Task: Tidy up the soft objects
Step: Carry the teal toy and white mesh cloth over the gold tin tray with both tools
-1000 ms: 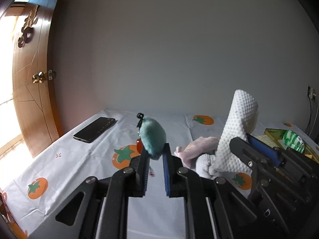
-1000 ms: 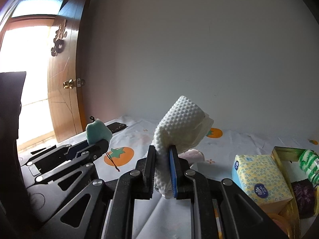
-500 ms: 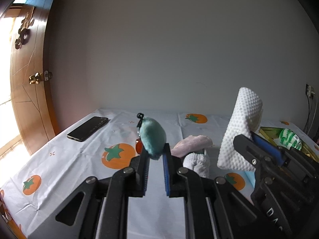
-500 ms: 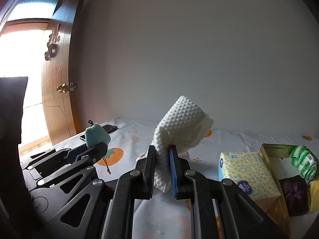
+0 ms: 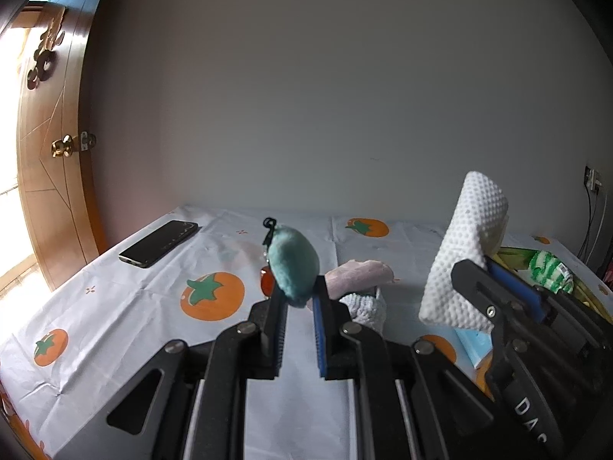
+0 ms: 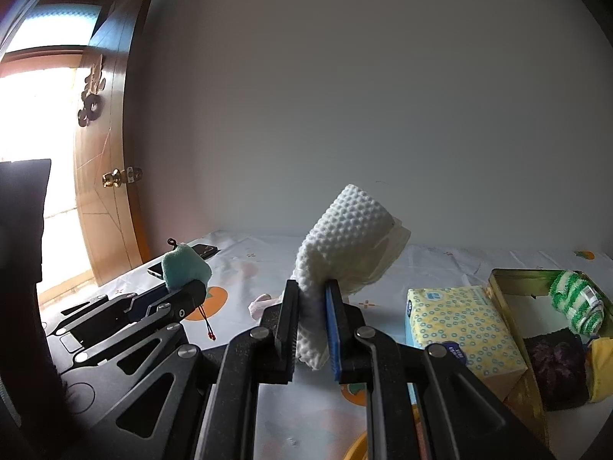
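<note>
Here the left gripper (image 5: 299, 299), centre of the left wrist view, pinches a small teal plush toy (image 5: 293, 268) by its lower end, with most of the toy standing free above the jaws. The right gripper (image 6: 311, 299), centre of the right wrist view, clamps a white bumpy sponge cloth (image 6: 345, 237) near its lower edge. Both items are raised above the table (image 5: 115, 306). A gold box (image 6: 513, 306) at the right of that view already contains a striped green cloth (image 6: 574, 299). Both held items appear light, soft and compressible. A shallow pinch may slip, so a hold nearer the toy's middle would probably be more secure.
</note>
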The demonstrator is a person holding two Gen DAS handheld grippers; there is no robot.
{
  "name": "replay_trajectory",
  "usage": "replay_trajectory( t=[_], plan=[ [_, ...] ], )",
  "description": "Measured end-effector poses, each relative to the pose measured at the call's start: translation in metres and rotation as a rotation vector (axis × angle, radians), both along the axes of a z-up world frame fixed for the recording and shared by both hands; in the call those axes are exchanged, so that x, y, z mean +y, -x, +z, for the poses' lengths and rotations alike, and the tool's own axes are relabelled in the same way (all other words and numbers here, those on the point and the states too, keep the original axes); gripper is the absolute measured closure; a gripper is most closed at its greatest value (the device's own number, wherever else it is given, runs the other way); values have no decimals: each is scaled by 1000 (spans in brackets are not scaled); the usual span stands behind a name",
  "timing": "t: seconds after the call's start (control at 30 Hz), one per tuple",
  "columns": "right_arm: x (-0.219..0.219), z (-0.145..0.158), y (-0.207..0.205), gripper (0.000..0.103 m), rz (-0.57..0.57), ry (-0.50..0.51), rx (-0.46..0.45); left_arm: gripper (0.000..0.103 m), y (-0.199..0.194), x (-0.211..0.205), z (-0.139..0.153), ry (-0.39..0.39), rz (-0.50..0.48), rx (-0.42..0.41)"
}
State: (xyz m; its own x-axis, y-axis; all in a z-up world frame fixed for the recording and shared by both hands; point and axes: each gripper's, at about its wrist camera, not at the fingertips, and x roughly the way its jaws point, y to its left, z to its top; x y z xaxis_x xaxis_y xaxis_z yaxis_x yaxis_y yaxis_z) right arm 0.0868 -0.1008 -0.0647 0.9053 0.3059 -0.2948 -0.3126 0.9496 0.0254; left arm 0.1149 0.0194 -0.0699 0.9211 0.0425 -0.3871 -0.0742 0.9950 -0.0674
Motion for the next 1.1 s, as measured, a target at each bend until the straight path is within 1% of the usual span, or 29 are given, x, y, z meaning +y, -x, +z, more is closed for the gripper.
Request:
replay_trajectory(
  t=[0.33, 0.87, 1.1],
  plan=[
    [-5, 2, 9, 88, -19, 6, -16, 93, 0, -8, -1, 22, -19, 1],
    [-21, 4, 13, 88, -25, -9, -27, 93, -1, -23, -2, 17, -45, 9],
    [-25, 5, 15, 88, -18, -8, -28, 93, 3, -27, 4, 15, -54, -5]
  ],
)
